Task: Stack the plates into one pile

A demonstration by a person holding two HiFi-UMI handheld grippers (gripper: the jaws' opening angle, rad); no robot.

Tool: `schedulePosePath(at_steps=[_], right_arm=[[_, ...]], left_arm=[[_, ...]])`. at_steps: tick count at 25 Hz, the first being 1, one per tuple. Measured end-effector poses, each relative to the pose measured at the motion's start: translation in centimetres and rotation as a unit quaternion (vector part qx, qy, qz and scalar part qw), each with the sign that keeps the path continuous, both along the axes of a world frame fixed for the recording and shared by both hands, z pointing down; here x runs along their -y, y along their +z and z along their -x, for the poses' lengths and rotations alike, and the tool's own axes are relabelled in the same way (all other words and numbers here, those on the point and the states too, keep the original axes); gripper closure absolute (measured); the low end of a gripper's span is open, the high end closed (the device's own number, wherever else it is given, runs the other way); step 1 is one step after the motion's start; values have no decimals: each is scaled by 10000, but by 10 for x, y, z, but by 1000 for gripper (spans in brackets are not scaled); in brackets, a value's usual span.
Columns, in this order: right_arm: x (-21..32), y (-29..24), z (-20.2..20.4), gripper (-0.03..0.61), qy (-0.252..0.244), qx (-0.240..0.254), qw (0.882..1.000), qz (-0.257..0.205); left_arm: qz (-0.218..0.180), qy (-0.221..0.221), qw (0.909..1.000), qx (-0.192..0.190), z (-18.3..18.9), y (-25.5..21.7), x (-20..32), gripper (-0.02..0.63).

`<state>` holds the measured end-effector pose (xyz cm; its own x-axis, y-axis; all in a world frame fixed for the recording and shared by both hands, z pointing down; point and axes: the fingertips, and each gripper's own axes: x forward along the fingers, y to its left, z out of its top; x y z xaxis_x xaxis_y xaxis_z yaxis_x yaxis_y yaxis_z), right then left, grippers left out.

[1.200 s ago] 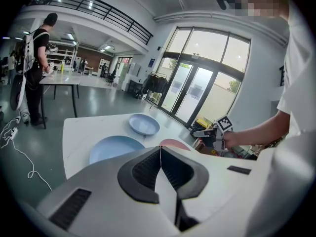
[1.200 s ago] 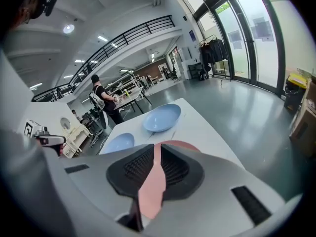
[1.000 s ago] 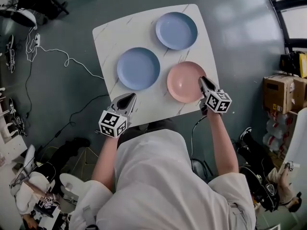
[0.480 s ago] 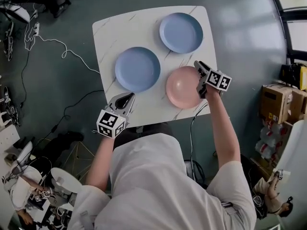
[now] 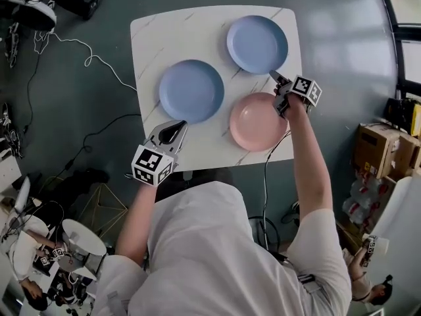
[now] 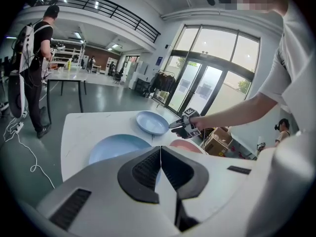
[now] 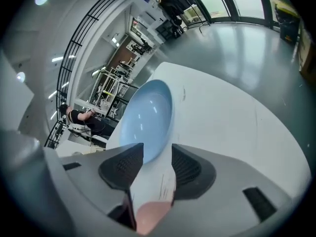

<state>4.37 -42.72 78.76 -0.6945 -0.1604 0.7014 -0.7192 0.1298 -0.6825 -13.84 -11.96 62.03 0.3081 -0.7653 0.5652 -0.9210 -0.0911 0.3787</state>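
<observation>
Carrier: a square white table (image 5: 150,41) with grey marble veining holds three plates. All three lie flat and apart, and none is stacked yet.
Plate by the far right corner: the far blue plate (image 5: 257,44) is round, shallow and smooth light blue.
Plate toward the left edge: the middle blue plate (image 5: 191,91) has the same shape and colour and sits about midway between the far and near edges.
Plate by the right edge: the pink plate (image 5: 256,122) is round, shallow and pale pink, and lies nearer the person than the far blue plate.
Right tongs: the right tongs (image 7: 157,153) have just been opening and now stand wide. The near rim of the far blue plate sits in the gap, and the pads do not press on it.
Left tongs: the left tongs (image 6: 160,158) are closed tight on nothing and hover over the near edge of the table.
Deciding relation: the far blue plate lies straight ahead of the right tongs, its rim facing the open gap. Being round, it has no long axis, so any stretch of rim would serve. The pink plate lies just under and behind those tongs.
Nearer hand: the right one is nearer by far. The left is well apart from that plate and closer to the middle blue plate.
Hard to tell: whether the rim reaches fully between the pads or only to their tips, and whether a lower pad is under the rim.
</observation>
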Motion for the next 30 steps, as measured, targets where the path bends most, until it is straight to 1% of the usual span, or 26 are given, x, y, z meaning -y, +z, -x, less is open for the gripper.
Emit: schedulePosePath(at_steps=[6, 11, 12, 13, 16, 18, 21, 24, 30], right_arm=[[19, 19, 2, 405, 248, -243, 9991, 256], [29, 32, 6, 412, 581, -335, 9969, 414], [30, 34, 6, 446, 648, -375, 9962, 444], [30, 35, 5, 508, 733, -408, 9953, 487], [34, 36, 2, 530, 1121, -360, 9909, 650], [38, 35, 0, 538, 1295, -413, 9885, 658], [37, 34, -3, 543, 1376, -538, 9871, 626], [33, 31, -5, 543, 1444, -547, 9857, 678], [29, 10, -7, 543, 1338, -472, 9879, 630]], left_arm=[[140, -127, 9998, 13, 4, 9, -9, 600], [277, -262, 9993, -9, 8, 20, -21, 600], [297, -282, 9992, -2, 9, 21, -24, 600], [316, -307, 9990, 4, 10, 22, -26, 600], [343, -415, 9986, 5, 15, 22, -31, 600], [335, -475, 9983, 16, 18, 21, -32, 600], [313, -538, 9981, 23, 21, 19, -35, 600], [293, -578, 9979, 19, 24, 17, -39, 600], [222, -673, 9975, 13, 27, 9, -46, 600]])
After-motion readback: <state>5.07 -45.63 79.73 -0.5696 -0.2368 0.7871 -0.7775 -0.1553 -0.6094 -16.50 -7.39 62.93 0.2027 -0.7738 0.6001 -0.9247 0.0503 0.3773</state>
